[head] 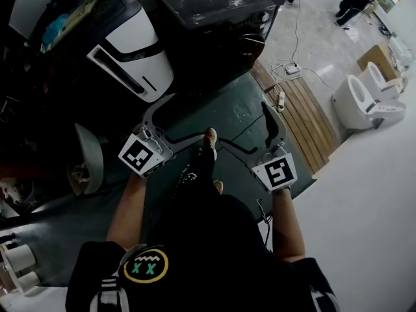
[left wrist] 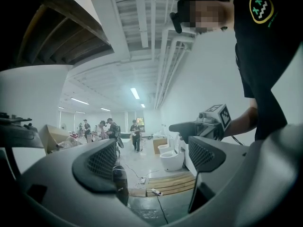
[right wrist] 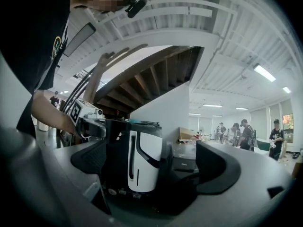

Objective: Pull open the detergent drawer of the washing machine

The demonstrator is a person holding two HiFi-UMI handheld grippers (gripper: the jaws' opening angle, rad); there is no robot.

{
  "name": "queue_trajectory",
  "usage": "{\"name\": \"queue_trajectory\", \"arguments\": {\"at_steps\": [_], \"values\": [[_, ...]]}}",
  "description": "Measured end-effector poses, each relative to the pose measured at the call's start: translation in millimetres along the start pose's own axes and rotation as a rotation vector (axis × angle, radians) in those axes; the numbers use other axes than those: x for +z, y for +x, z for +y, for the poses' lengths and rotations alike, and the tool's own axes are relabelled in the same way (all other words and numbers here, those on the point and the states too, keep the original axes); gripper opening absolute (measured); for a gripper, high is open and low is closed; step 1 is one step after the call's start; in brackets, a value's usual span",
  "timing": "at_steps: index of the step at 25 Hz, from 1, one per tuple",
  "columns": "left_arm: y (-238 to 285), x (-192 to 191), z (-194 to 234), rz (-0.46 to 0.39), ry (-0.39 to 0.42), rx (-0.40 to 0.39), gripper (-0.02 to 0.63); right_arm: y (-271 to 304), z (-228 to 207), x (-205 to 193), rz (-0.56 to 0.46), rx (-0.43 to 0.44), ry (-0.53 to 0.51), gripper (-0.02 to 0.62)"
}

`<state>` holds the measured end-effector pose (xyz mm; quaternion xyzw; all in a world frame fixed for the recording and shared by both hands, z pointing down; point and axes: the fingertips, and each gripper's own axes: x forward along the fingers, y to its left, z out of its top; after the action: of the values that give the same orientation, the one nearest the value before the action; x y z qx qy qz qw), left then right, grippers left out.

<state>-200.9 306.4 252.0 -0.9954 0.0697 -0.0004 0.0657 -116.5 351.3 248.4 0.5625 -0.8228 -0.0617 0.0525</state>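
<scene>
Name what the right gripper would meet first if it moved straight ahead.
Probably the black-and-white appliance, framed between the open jaws of the right gripper; depth is unclear, but nothing nearer shows.

The dark, box-shaped washing machine (head: 214,5) stands upright with its glossy top facing up; its detergent drawer cannot be made out in the dim front.

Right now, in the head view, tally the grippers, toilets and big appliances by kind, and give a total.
Grippers: 2, the left gripper and the right gripper, jaws apart.
Toilets: 2, the near toilet and the far toilet.
Big appliances: 2, the black appliance and the black-and-white appliance.
Total: 6.
</scene>
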Motion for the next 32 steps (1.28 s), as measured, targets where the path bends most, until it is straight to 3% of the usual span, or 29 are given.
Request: {"name": "queue_trajectory", "arguments": {"at_steps": [4,10,26,32], "values": [[15.6,-25.7,29.0,0.031,-0.014,0.011,0.468,27.4,-21.6,-15.9,0.02,0.013,-0.005,0.594],[60.2,-44.5,90.1,-0.034,-0.033,0.022,0.468,86.7,-72.4,-41.7,0.046,0.028,-0.005,0.594],[154.5,-131.0,277.6,0.051,-0.163,0.092,0.468,264.4,-194.8,-101.6,0.19,0.092,0.044,0.594],[169.4,-163.9,311.0,0.064,-0.19,0.079,0.468,307.4,-221.4,-122.0,0.244,0.098,0.055,0.594]]}}
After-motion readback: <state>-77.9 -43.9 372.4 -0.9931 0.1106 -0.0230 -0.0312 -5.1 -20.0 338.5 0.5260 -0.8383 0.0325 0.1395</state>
